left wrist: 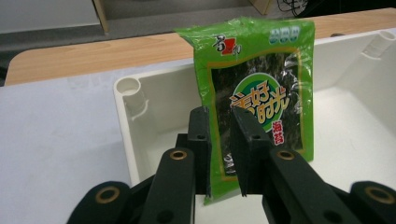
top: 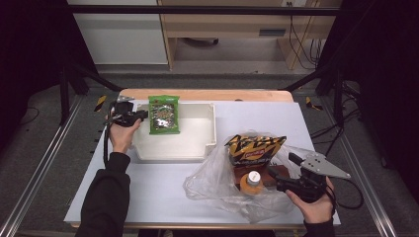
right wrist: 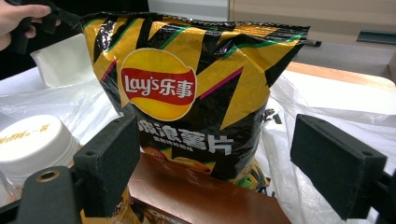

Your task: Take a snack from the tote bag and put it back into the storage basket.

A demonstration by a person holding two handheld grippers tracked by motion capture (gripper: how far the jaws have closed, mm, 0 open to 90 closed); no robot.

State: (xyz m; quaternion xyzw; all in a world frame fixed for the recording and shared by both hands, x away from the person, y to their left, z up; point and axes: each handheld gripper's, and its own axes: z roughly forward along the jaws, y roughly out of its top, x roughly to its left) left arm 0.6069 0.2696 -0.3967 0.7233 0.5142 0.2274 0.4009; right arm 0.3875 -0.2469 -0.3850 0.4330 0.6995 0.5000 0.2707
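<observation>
My left gripper [left wrist: 219, 154] is shut on the lower edge of a green seaweed packet [left wrist: 259, 93], holding it upright over the left end of the white tray [left wrist: 128, 121]. In the high view the seaweed packet [top: 164, 114] hangs at the tray [top: 210, 131] beside the left gripper [top: 143, 115]. My right gripper [right wrist: 215, 163] stands open, its jaws on either side of a black and yellow chip bag [right wrist: 196, 88]. In the high view the chip bag [top: 255, 148] stands in a clear plastic bag [top: 217, 182], and the right gripper [top: 281, 170] is at its right.
An orange bottle with a white cap [top: 252, 180] and a brown box [top: 274, 173] sit in the plastic bag beside the chips. The white cap [right wrist: 32, 140] is close to my right gripper's left jaw. The table's front edge runs just below the bag.
</observation>
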